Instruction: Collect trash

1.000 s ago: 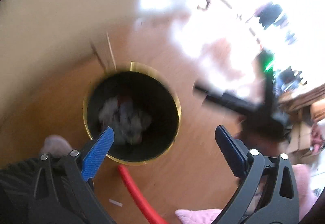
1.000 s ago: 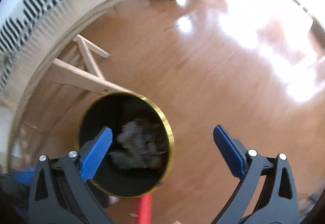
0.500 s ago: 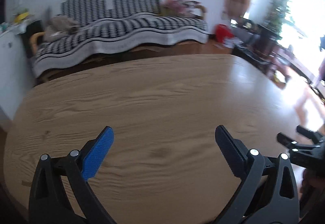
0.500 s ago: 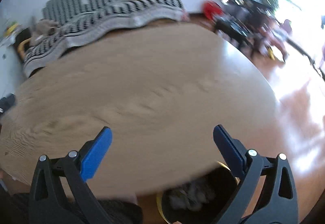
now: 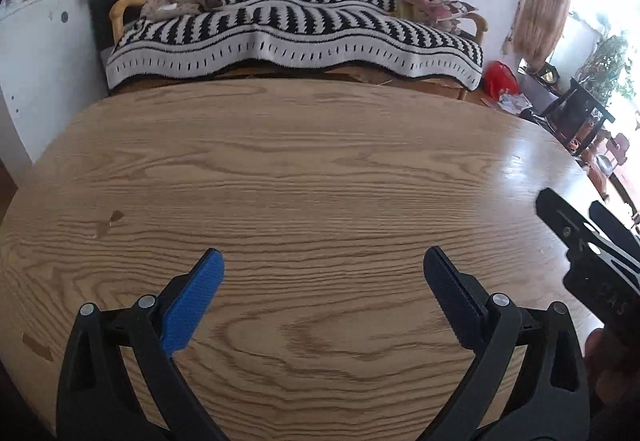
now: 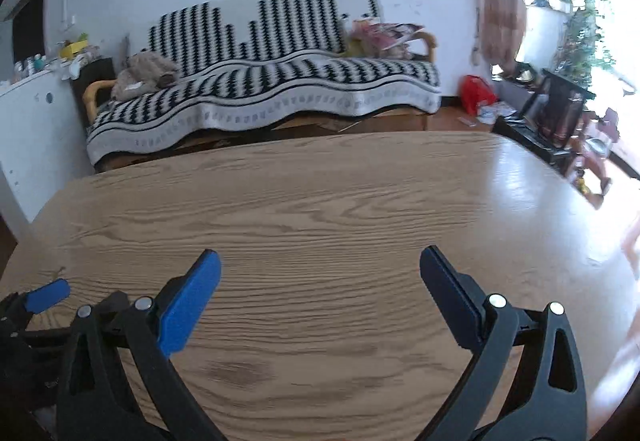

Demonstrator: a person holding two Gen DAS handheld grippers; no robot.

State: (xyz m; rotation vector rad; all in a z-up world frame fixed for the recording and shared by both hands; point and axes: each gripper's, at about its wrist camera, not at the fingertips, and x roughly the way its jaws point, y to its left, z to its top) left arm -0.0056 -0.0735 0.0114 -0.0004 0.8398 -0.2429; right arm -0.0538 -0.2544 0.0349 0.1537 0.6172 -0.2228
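Observation:
Both views look across a wooden oval table point(image 5: 320, 177) point(image 6: 320, 209) with no trash showing on it. My left gripper point(image 5: 322, 271) is open and empty above the near part of the table. My right gripper point(image 6: 318, 269) is open and empty too, over the table's near right part. The right gripper's body point(image 5: 592, 253) shows at the right edge of the left wrist view. One blue fingertip of the left gripper point(image 6: 46, 295) shows at the left edge of the right wrist view. The black bin with the gold rim is out of view.
A sofa under a black-and-white striped throw point(image 5: 296, 29) point(image 6: 264, 81) stands behind the table. A white cabinet point(image 5: 36, 53) is at the left. A red bag point(image 6: 476, 93) and dark furniture point(image 6: 560, 109) stand on the floor at the right.
One second ago both grippers pointed down into the black gold-rimmed bin of crumpled trash on the floor. Both have since swung up and now face level across the table, still open.

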